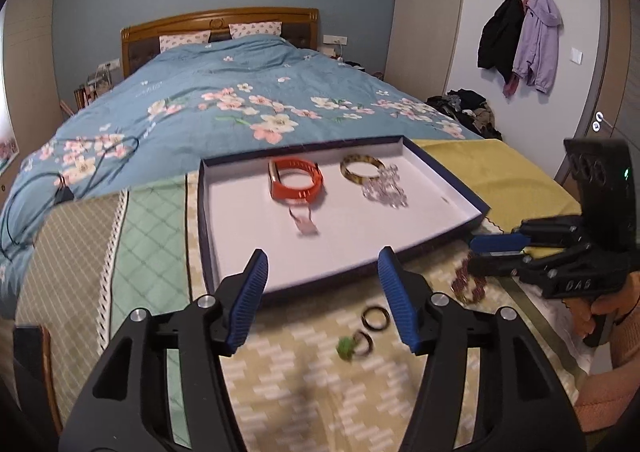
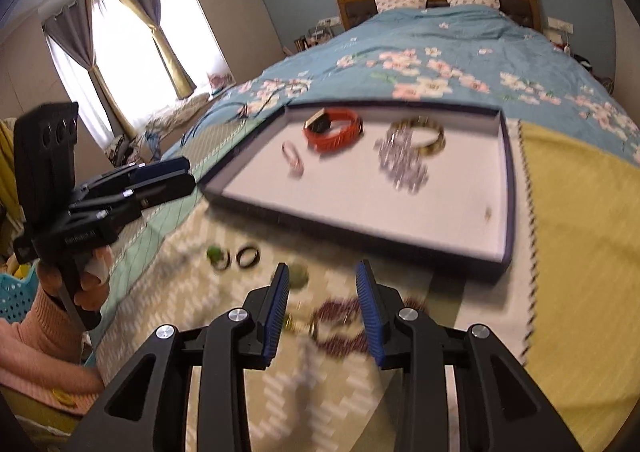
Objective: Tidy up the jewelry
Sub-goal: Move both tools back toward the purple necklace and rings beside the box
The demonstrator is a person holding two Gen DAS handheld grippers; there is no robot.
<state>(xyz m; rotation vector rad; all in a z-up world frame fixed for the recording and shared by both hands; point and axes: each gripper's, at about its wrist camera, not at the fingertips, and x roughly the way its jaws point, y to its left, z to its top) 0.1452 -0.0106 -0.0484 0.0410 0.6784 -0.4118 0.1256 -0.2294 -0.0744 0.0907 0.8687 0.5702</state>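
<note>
- While both jaws stand apart and empty, the left hand-held gripper [image 1: 322, 280] is held over the patterned cloth [image 1: 280, 392], just short of the tray [image 1: 224, 252].
- The right hand-held gripper [image 2: 322, 284] is likewise seen open, with nothing between its fingers, above a dark red bead bracelet [image 2: 340, 326] lying on the cloth.
- An orange watch band [image 1: 298, 182], a mottled bangle [image 1: 360, 168], a crystal bracelet [image 1: 384, 188] and a small pink piece [image 1: 306, 226] are shown inside the white-lined tray.
- Two dark rings [image 1: 376, 320] and a green piece [image 1: 345, 348] are left on the cloth, near the tray's front edge.
- A bed [image 1: 240, 92] with a flowered blue quilt is seen behind.
</note>
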